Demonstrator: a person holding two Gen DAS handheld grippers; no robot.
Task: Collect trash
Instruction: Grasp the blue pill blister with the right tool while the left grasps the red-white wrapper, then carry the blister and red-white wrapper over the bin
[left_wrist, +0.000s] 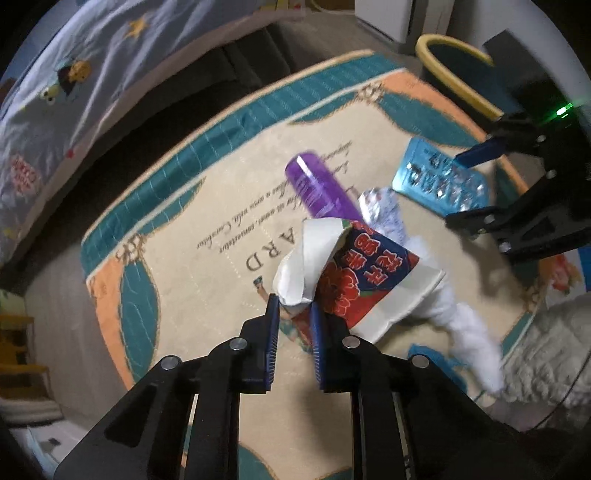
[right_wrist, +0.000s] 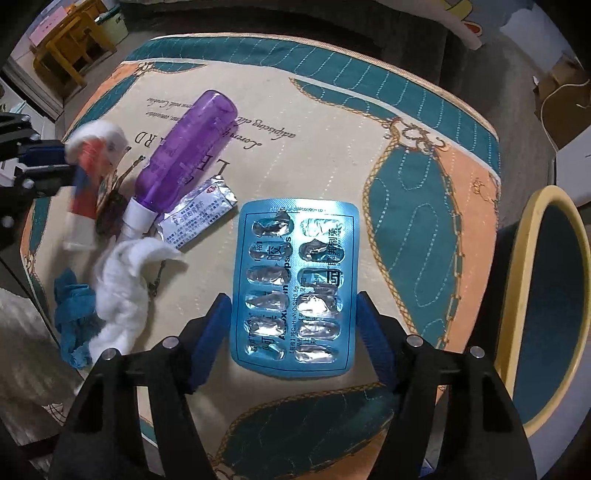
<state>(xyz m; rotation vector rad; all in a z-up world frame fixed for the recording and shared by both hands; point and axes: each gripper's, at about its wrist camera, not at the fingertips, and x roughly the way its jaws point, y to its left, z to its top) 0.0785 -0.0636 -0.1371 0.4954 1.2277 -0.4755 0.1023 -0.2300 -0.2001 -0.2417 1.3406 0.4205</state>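
My left gripper is shut on a crumpled red, blue and white paper wrapper, held clear above the mat. In the right wrist view the same gripper shows blurred at the left edge with the wrapper. My right gripper points down at a blue blister pack lying flat on the mat. Its pads flank the pack's long edges closely and the pack is not bent. A purple bottle, a foil sachet and white cotton lie to the left.
A yellow-rimmed bin stands just past the mat's right edge; the same bin shows in the left wrist view too. A crumpled blue scrap lies by the cotton. A bed with a patterned quilt borders the mat. A fluffy white rug lies nearby.
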